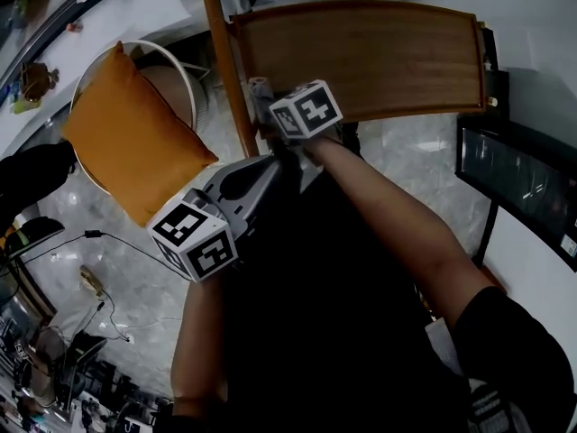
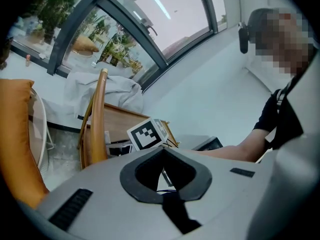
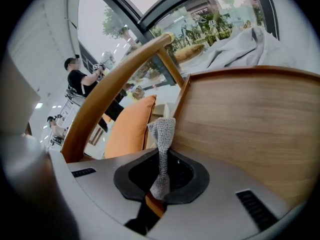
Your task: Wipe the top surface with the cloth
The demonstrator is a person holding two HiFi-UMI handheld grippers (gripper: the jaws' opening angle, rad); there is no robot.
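Observation:
A brown wooden top surface (image 1: 361, 57) lies ahead, and the right gripper view shows its wooden top (image 3: 250, 129) from close up. My right gripper (image 1: 263, 93) sits at the panel's left edge, beside a wooden post (image 1: 230, 70). It is shut on a small grey knitted cloth (image 3: 162, 134), which sticks up out of the right gripper (image 3: 161, 156). Lower and closer to me, my left gripper (image 1: 261, 174) points toward the right one. The left gripper (image 2: 162, 151) is shut with nothing in it, and the right gripper's marker cube (image 2: 148, 133) shows just beyond its tips.
An orange cushion (image 1: 126, 129) rests on a white round chair frame (image 1: 171, 57) to the left. A black screen (image 1: 523, 179) stands at the right. Cables (image 1: 99, 242) lie on the marble floor. Pale fabric (image 3: 240, 49) is heaped behind the panel. A person (image 3: 80, 79) stands far off.

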